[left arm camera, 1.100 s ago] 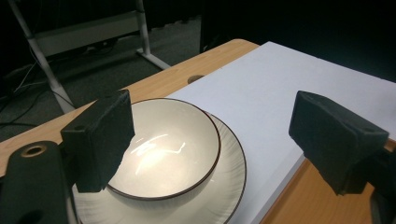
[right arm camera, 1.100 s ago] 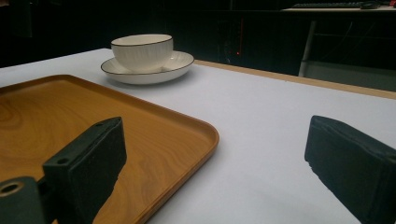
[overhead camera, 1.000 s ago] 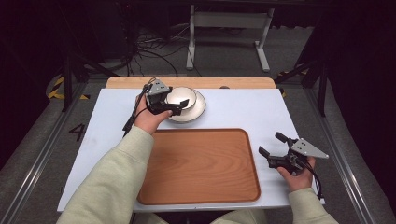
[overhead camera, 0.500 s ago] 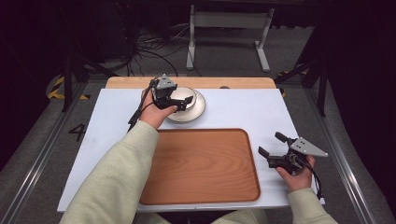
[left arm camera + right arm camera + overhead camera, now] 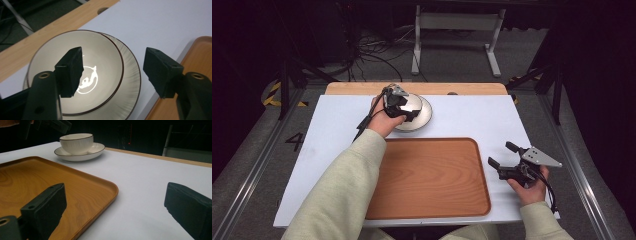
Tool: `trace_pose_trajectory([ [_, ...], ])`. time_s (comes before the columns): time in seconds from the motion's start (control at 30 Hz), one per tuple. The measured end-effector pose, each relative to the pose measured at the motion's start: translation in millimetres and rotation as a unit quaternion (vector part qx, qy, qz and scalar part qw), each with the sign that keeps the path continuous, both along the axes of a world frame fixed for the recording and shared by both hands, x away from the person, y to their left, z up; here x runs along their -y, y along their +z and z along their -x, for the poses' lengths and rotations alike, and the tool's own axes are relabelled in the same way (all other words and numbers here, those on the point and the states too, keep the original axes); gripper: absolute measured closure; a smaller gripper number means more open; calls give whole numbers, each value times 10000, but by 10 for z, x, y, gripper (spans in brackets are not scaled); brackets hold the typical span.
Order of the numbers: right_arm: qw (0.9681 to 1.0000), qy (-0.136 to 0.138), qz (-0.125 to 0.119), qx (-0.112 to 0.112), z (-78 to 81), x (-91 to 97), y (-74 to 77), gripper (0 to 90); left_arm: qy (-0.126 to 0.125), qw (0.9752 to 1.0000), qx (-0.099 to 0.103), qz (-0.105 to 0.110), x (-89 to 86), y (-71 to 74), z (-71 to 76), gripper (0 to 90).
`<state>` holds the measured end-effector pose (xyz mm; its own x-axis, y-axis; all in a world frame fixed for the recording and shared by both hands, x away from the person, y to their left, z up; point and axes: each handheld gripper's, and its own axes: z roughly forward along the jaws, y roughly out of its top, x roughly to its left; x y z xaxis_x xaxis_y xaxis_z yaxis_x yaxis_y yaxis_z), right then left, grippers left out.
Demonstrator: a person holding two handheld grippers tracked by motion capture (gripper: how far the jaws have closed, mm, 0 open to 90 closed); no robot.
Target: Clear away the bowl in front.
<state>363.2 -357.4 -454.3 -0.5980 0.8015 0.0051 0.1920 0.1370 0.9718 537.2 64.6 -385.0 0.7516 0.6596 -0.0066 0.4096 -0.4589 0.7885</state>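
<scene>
- Your left gripper hangs over the bowl, which sits in a saucer at the far side of the white table, just beyond the far edge of the wooden tray.
- Left jaws have just been closing; about half open now, not touching anything yet.
- In the left gripper view one pad sits over the inside of the bowl and the other outside, above the saucer rim and table, so the bowl's near wall lies between them. No contact that I can see.
- To do the grab well: come down until the inner pad is below the rim, then pinch the wall squarely. Don't catch the saucer with the outer pad.
- Keep the wrist steady so the bowl lifts level; a tilted pinch will likely drag the saucer along.
- Bowl stands upright, mouth up. It's round, so no real long axis across the table; its only axis is vertical.
- Bowl sits off-centre in the saucer, shifted toward the table's wooden far edge in the left gripper view.
- Your right gripper rests near the tray's right edge, jaws wide, holding nothing.
- Tray is bare, so it looks like the likely drop spot; that's a guess.
</scene>
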Motion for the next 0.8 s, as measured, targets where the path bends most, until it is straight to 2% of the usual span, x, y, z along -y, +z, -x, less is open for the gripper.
trace_pose_trajectory([
  [0.07, 10000, -7, 23, 10, -5, 1, 0, 58, -98, 9999, -75, 8, -5, -28, -21, 366],
  [0.23, 10000, 1, 33, 1, -7, -2, 0, 61, -322, 9991, -169, -210, -23, -77, -49, 421],
  [0.37, 10000, -4, 35, -8, -7, -2, 1, 66, -391, 9984, -225, -344, -18, -129, -72, 488],
  [0.5, 10000, -8, 25, -24, -7, -4, 0, 68, -509, 9960, -284, -682, 51, -218, -84, 547],
  [0.8, 10000, -10, 41, -44, -11, -6, 1, 72, -471, 9938, -290, -960, 108, -335, -132, 628],
])
